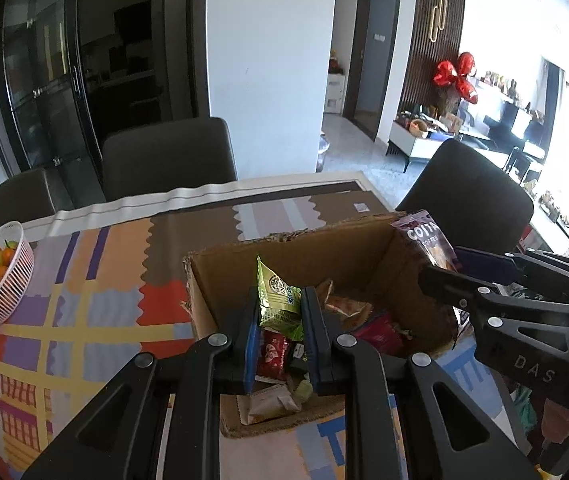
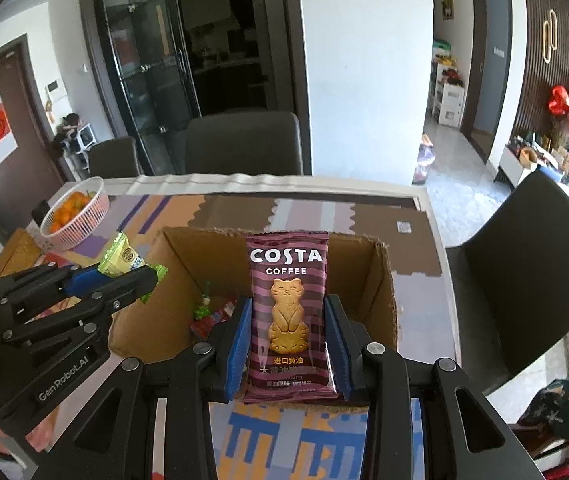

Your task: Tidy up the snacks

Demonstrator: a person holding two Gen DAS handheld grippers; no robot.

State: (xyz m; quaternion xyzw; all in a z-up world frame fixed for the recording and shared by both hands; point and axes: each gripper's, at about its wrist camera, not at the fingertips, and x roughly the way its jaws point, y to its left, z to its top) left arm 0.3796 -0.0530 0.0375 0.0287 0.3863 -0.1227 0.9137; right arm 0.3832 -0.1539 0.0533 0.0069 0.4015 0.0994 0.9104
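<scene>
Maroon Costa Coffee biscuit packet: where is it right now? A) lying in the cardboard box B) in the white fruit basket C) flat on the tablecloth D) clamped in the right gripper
D: the maroon Costa Coffee biscuit packet stands upright between the right gripper's blue pads, above the cardboard box.

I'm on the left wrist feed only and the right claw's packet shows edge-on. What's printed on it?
Observer: The maroon packet reads COSTA COFFEE above a golden cat-shaped biscuit.
Operator: Is it gripped squarely?
Observer: Yes, the right claw has its blue pads pressed on both long edges, and the packet stands upright.
Operator: How does my own claw look from there?
Observer: The left claw is seen side-on, shut on the green packet, which sticks out above the near-left corner of the cardboard box.
</scene>
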